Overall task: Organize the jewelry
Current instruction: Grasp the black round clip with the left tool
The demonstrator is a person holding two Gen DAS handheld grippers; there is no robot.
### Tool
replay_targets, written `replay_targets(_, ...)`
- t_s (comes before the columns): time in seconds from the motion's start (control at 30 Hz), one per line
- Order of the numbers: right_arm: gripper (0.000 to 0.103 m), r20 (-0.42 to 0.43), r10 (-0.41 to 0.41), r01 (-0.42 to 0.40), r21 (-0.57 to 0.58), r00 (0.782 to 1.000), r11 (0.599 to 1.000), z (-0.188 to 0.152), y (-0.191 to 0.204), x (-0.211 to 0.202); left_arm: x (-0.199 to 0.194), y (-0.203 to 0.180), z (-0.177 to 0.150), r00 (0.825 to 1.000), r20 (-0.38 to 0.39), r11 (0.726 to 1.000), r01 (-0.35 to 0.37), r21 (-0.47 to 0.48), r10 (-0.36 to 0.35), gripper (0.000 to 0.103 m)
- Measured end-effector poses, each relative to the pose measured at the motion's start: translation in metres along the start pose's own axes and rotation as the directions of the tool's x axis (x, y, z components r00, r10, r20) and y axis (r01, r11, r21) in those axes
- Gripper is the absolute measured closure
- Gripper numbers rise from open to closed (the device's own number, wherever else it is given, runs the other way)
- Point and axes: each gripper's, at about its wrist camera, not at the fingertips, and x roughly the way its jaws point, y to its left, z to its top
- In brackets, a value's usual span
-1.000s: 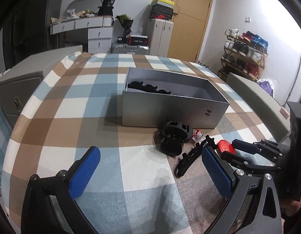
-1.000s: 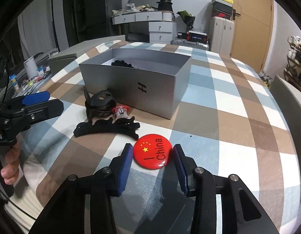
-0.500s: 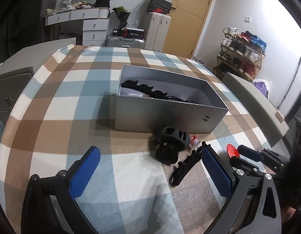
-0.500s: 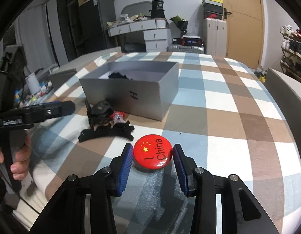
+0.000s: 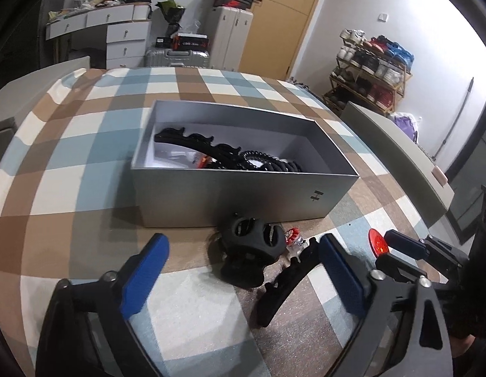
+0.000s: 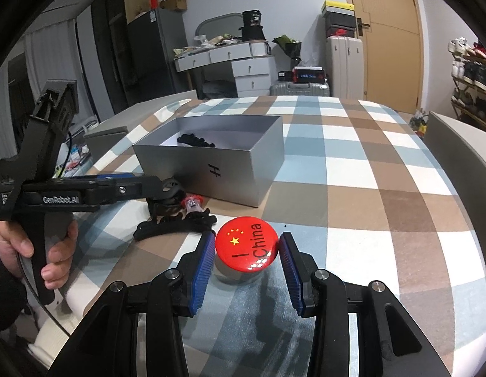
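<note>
Silver-grey cardboard box [image 5: 230,188] is my landmark, open-topped, with black hair clips [image 5: 211,150] inside. Just before its front wall: round black claw clip [image 5: 249,251], small red-capped trinket [image 5: 295,238], long black clip [image 5: 284,286]. My left gripper [image 5: 243,270] has just been closing, still apart, straddling the claw clip without touching. My right gripper [image 6: 246,260] clamps the red "I China" badge [image 6: 246,245], right of those. Checked cloth [image 6: 368,188] is open rightward.

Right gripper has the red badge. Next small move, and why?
Probably carry the red badge, clamped in the right gripper, over the open grey box and release: black hair pieces already lie inside, and the badge looks lifted off the cloth.
</note>
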Motion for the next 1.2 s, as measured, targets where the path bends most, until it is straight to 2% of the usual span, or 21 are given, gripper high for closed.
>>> replay_targets(0.17, 0.062, 0.002, 0.007, -0.007, 0.004, 1.000, 1.000, 0.002, -0.001, 0.001, 0.004, -0.001, 0.001, 0.999, -0.024, 1.000, 0.022, 0.002, -0.022, 0.037)
replay_targets(0.23, 0.062, 0.003, 0.010, -0.010, 0.002, 1.000, 1.000, 0.003, 0.000, 0.000, 0.005, -0.002, 0.001, 0.999, -0.029, 1.000, 0.020, 0.007, -0.020, 0.055)
replay_targets(0.3, 0.062, 0.004, 0.013, -0.013, 0.000, 1.000, 1.000, 0.003, 0.001, 0.001, 0.007, -0.004, 0.001, 0.999, -0.042, 0.999, 0.030, 0.014, -0.029, 0.064)
replay_targets(0.43, 0.062, 0.013, 0.012, -0.012, -0.001, 1.000, 1.000, 0.003, 0.002, 0.000, 0.004, -0.007, 0.001, 1.000, -0.027, 0.999, 0.016, 0.036, -0.015, 0.072)
replay_targets(0.67, 0.062, 0.018, 0.014, -0.014, -0.005, 1.000, 1.000, 0.005, 0.005, -0.002, 0.002, -0.006, 0.000, 1.000, -0.027, 0.999, -0.002, 0.043, 0.003, 0.080)
replay_targets(1.2, 0.062, 0.048, 0.035, -0.034, -0.021, 0.998, 0.999, 0.017, 0.018, -0.012, -0.016, -0.001, -0.001, 1.000, 0.009, 0.999, -0.015, 0.041, 0.015, 0.083)
